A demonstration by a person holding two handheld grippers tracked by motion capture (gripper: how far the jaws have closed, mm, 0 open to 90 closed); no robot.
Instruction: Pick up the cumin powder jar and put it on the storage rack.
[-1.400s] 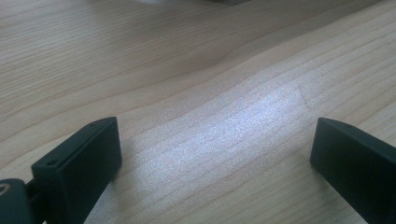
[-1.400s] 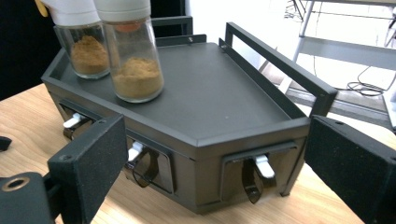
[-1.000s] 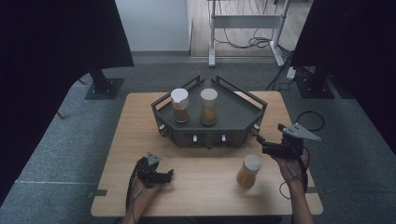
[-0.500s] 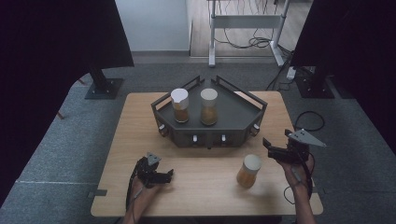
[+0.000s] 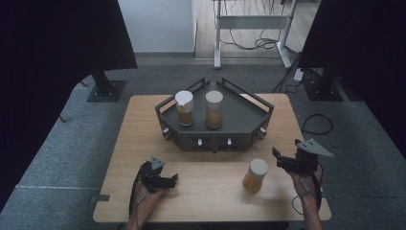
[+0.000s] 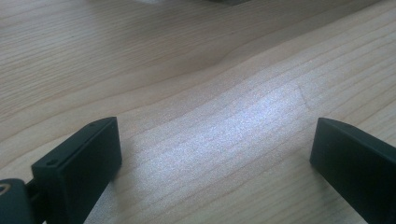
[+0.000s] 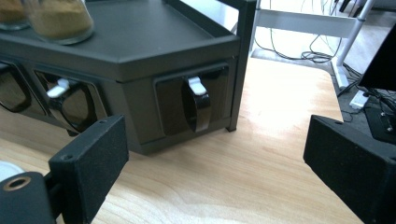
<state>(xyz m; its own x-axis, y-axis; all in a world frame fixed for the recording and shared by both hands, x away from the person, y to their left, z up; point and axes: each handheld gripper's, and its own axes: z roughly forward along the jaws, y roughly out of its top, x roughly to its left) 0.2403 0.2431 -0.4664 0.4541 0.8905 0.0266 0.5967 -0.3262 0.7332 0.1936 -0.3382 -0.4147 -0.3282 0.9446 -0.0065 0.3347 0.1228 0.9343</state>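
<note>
Wooden table (image 5: 119,158): the right gripper (image 5: 282,161) hangs beside the jar (image 5: 254,175), jaws apart, empty. It has sunk lower since a second ago. The left gripper (image 5: 168,181) rests open.

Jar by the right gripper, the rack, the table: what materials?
Jar: looks like clear glass or plastic, since the tan powder shows through; pale matte lid, material unclear. Rack: dark grey, smooth satin finish, likely painted metal or plastic. Table: light wood, with visible grain lines.

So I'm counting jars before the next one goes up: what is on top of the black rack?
Two jars stand on the black rack: the white-lidded jar and the tan-lidded jar, both holding brownish powder. The deck behind them is partly hidden by the jars.
</note>
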